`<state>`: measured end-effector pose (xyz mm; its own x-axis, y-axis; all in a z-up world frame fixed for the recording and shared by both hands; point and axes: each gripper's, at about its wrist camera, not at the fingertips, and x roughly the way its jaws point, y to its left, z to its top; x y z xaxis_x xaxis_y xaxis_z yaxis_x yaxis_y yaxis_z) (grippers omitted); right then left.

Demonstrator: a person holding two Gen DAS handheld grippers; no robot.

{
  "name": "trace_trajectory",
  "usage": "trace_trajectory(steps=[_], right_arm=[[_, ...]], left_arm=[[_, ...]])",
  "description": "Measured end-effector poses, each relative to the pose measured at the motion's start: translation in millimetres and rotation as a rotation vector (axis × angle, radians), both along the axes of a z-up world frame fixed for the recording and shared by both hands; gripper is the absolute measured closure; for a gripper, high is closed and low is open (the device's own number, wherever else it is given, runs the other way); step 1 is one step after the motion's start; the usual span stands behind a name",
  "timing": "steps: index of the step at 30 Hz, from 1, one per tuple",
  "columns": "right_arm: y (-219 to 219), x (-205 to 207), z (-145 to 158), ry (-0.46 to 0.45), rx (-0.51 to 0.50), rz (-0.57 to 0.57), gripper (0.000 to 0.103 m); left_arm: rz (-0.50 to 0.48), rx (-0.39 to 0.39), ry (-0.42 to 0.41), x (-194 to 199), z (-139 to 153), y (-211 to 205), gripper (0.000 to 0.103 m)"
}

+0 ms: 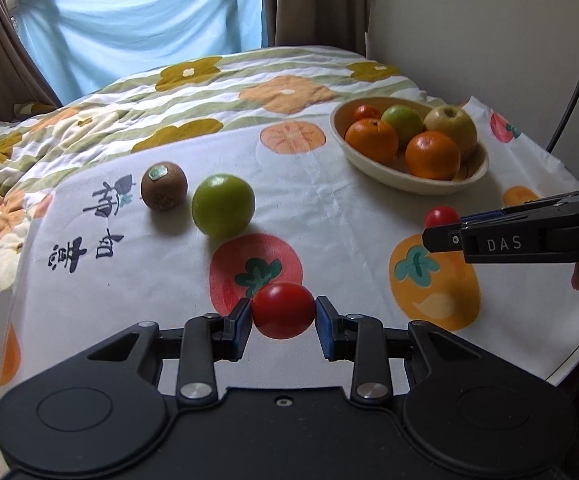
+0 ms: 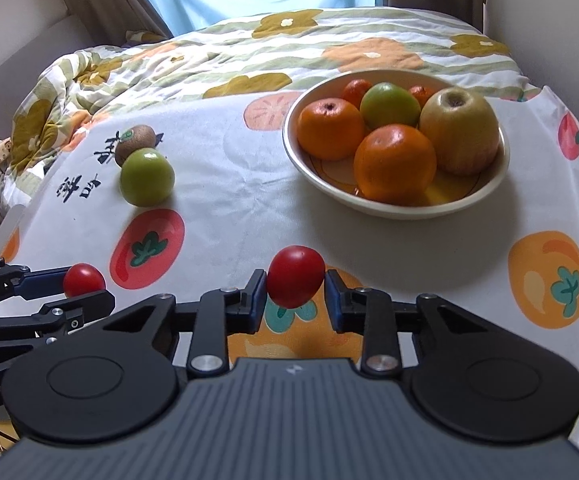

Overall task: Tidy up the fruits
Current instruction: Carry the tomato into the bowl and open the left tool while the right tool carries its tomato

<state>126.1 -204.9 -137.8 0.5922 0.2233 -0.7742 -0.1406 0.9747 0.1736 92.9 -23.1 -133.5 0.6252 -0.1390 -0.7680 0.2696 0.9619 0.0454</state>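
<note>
My left gripper [image 1: 283, 316] is shut on a red cherry tomato [image 1: 283, 310] above the fruit-print tablecloth. My right gripper [image 2: 295, 294] is shut on a second red cherry tomato [image 2: 295, 282]; in the left wrist view it enters from the right with that tomato [image 1: 441, 216] at its tip. The left gripper and its tomato [image 2: 84, 279] show at the left of the right wrist view. A cream bowl [image 2: 393, 208] holds oranges, a green fruit and a yellow apple [image 2: 459, 130]. A kiwi [image 1: 164, 186] and a green fruit [image 1: 223, 206] lie loose on the cloth.
The table's white edge [image 1: 573, 364] runs near right. A flowered quilt [image 1: 89, 120] on a bed lies behind the table. Curtains and a blue sheet [image 1: 141, 28] hang at the window. A wall stands at the right, with a dark cable [image 1: 577, 80] beside it.
</note>
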Motion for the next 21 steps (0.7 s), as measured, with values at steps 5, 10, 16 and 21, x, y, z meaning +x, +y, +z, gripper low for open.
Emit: trace_trajectory(steps=[5,10,16,21], right_arm=[[-6.3,-4.5,26.2,-0.027,-0.001,-0.005,0.057],[-17.7,-4.5,51.5,-0.066,0.010,-0.023,0.057],[-34.9,7.6,74.1,-0.094,0.028,-0.045,0.057],[-50.9,29.3,89.0,-0.110,0.031,-0.027,0.057]], left_arm=[[-0.002,-0.019,-0.048,0.2,28.7,-4.2,0.066],[-0.017,-0.027,-0.101,9.2,50.2,-10.7,0.066],[-0.044,-0.025,-0.132,26.3,69.0,-26.4,0.066],[-0.028,-0.025,-0.156,44.6,82.1,-41.9,0.066]])
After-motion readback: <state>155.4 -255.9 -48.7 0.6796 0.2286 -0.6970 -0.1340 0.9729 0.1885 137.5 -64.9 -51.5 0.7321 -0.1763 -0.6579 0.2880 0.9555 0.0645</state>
